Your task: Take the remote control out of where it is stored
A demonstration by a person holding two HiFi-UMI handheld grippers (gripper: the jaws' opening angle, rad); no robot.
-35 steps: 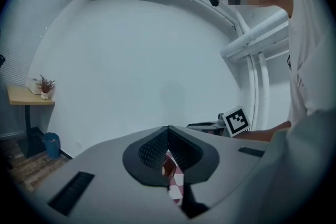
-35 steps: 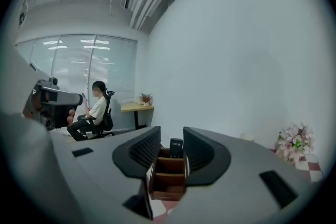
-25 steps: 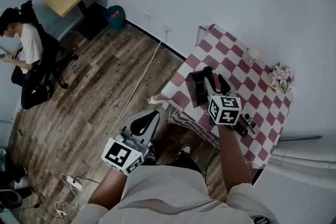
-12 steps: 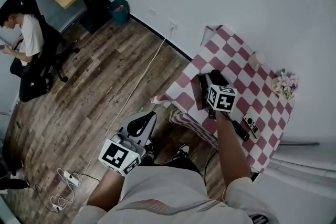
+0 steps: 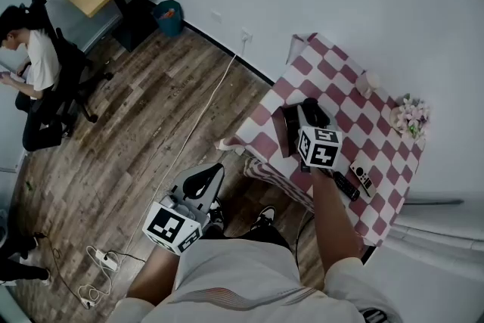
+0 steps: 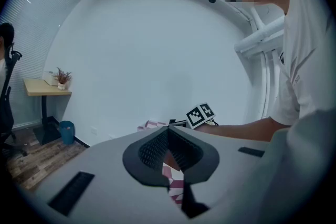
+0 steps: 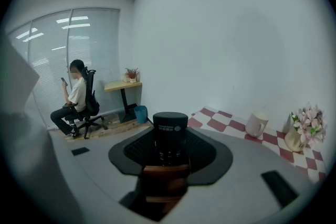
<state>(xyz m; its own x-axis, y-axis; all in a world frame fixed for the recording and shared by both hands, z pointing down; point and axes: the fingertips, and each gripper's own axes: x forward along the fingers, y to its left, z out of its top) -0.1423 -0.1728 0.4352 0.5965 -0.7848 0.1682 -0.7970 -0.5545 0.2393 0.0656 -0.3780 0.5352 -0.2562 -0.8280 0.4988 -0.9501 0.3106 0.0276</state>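
Observation:
A black remote (image 7: 170,124) stands upright in a brown wooden holder (image 7: 165,182) on the checked table (image 5: 342,79). My right gripper (image 7: 170,145) is over the holder (image 5: 286,129) with a jaw on each side of the remote's top. The jaws are closing, and the ribbed pads (image 7: 137,150) stand a little off its sides. In the head view that gripper (image 5: 311,114) hides the remote. My left gripper (image 5: 200,182) hangs low beside the table's near corner over the wooden floor. Its jaws (image 6: 168,136) are shut with nothing in them.
Two more remotes, one black (image 5: 345,186) and one pale (image 5: 361,179), lie near the table's right edge. A white cup (image 5: 368,81) and a flower vase (image 5: 409,117) stand at the back by the wall. A seated person (image 5: 34,64) and floor cables (image 5: 98,262) are at left.
My right gripper has shifted a little further over the wooden holder. The left gripper has barely moved.

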